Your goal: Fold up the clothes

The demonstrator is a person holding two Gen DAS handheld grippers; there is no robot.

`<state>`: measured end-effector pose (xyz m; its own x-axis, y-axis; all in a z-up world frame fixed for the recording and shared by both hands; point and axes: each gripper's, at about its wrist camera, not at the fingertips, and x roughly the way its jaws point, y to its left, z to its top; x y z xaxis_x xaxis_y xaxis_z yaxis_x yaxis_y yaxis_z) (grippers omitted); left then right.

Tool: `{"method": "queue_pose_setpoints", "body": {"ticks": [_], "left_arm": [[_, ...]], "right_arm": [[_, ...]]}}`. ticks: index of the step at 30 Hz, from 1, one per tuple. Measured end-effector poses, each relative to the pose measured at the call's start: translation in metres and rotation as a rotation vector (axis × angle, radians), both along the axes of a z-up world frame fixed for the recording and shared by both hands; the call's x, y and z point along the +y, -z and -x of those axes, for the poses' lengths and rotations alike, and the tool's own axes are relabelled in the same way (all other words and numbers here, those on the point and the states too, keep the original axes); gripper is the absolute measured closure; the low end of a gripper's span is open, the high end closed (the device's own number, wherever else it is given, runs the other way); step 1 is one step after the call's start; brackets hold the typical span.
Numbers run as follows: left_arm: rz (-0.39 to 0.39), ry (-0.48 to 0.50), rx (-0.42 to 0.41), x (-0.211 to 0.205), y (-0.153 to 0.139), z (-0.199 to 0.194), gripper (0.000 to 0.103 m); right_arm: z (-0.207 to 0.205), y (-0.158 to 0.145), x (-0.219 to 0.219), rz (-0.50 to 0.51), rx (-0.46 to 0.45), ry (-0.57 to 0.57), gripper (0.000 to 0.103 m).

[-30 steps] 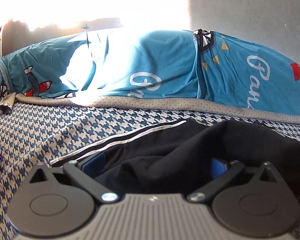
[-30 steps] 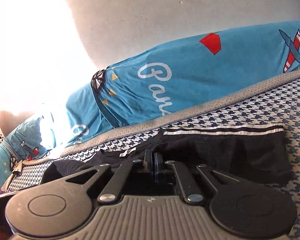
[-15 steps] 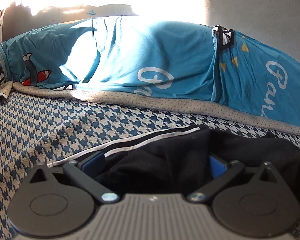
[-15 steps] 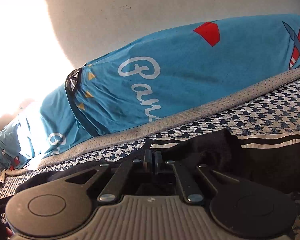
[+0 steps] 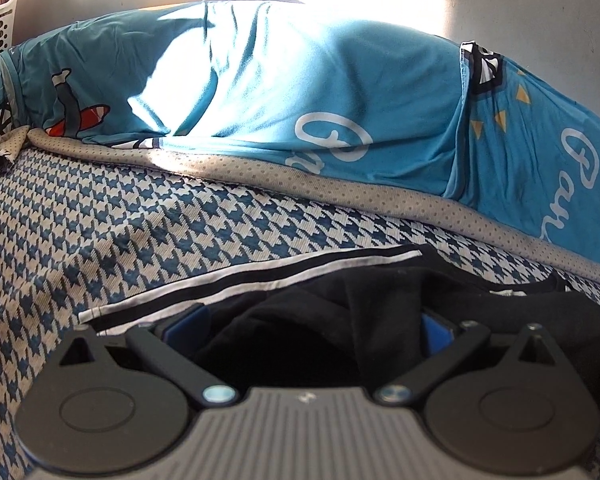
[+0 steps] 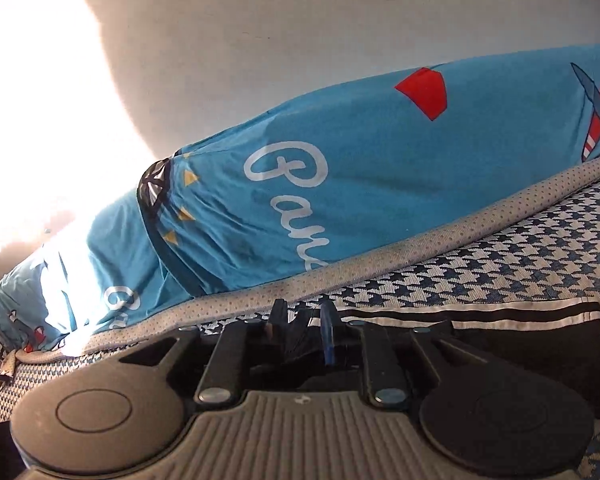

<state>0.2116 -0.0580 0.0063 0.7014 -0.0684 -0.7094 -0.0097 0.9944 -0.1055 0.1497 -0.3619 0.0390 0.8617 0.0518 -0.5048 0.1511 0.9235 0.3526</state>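
- The black garment (image 5: 380, 304) is lying on the houndstooth bed cover (image 5: 148, 224), directly ahead of and under both claws, with its white-striped hem (image 5: 252, 276) on the far side.
- The striped hem is running across both views, so the garment's long axis is lying crosswise to the fingers of each claw.
- The left claw (image 5: 312, 324) is standing wide, its blue pads (image 5: 434, 330) spread apart with a bunched fold of black cloth sitting between them, not pinched.
- The right claw (image 6: 304, 328) is standing narrow, its fingers nearly together with only a slim gap; dark cloth is showing in that gap, but a firm grip cannot be confirmed.
- The right claw is sitting at the striped hem (image 6: 472, 314), which extends off to its right; the left claw is sitting over the bunched middle, short of the hem. The right claw therefore appears nearer the edge that the next fold turns on.
- Compared with half a second ago, the right claw's fingers are no longer pressed together, and the raised lump of cloth beside them is now lying flat.
- The left claw is staying equally wide, with the bed cover and blue printed quilt (image 5: 300, 92) appearing slightly shifted in its view.
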Motion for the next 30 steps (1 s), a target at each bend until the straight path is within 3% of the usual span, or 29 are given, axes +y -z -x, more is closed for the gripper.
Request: {"method": "queue_pose_setpoints", "body": {"ticks": [7, 12, 17, 22, 27, 30], "left_arm": [[0.007, -0.014, -0.032, 0.005, -0.02, 0.013, 0.0], [-0.018, -0.005, -0.073, 0.005, -0.035, 0.028, 0.0], [-0.014, -0.008, -0.063, 0.006, -0.033, 0.028, 0.0], [-0.009, -0.012, -0.05, 0.007, -0.031, 0.028, 0.0], [-0.004, -0.016, -0.037, 0.008, -0.028, 0.027, 0.0], [0.006, -0.017, -0.029, 0.008, -0.027, 0.025, 0.0]], "right_arm": [[0.027, -0.009, 0.026, 0.08, 0.016, -0.131, 0.085], [0.055, -0.013, 0.046, 0.104, 0.03, -0.22, 0.075], [0.08, -0.008, 0.077, 0.16, 0.061, -0.32, 0.071], [0.083, 0.004, 0.106, 0.277, 0.119, -0.428, 0.067], [0.077, 0.024, 0.119, 0.353, 0.177, -0.496, 0.057], [0.077, 0.031, 0.125, 0.42, 0.175, -0.522, 0.042]]}}
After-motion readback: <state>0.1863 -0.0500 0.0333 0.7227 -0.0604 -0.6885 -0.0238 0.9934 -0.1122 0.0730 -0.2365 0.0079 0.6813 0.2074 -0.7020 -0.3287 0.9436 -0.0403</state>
